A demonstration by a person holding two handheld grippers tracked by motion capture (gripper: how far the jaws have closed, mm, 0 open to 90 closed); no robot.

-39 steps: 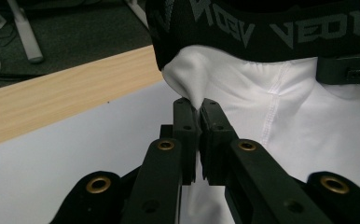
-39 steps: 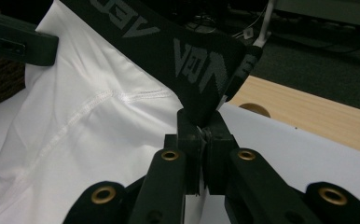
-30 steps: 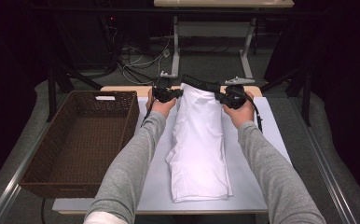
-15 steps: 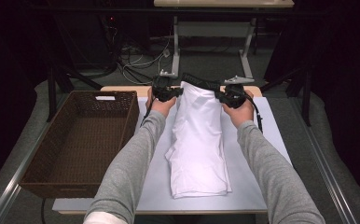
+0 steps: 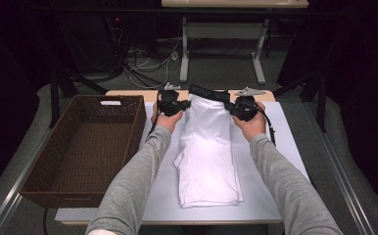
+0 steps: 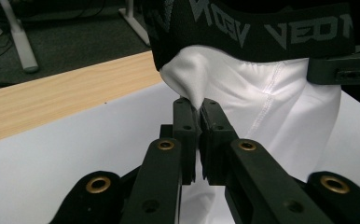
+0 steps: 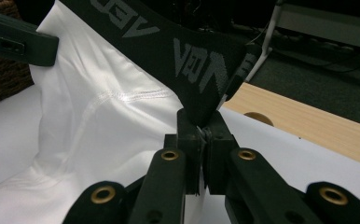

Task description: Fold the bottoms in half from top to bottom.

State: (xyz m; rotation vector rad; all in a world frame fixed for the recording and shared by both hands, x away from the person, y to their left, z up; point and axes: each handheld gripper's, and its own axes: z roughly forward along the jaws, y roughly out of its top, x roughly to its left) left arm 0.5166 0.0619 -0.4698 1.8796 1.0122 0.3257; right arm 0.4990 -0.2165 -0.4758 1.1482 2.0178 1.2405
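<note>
White shorts (image 5: 207,152) with a black lettered waistband (image 5: 208,92) lie lengthwise down the white table top (image 5: 275,161); their waist end is lifted at the far side. My left gripper (image 5: 186,104) is shut on the white cloth (image 6: 187,79) at the waist's left corner, just below the band (image 6: 262,28). My right gripper (image 5: 228,107) is shut on the black waistband (image 7: 192,70) at the right corner. In the left gripper view the right gripper's jaw (image 6: 343,70) shows across the cloth. The left gripper's jaw (image 7: 17,39) shows at the upper left of the right gripper view.
A brown wicker basket (image 5: 55,161) with nothing inside stands left of the table top. A wooden board (image 5: 138,94) borders the table's far side. Cables (image 5: 143,63) and white desk legs (image 5: 184,54) lie on the floor beyond.
The left hand has sunk a little with the waist's left corner. The shorts' lower end has shifted slightly on the table. The right hand has stayed in place.
</note>
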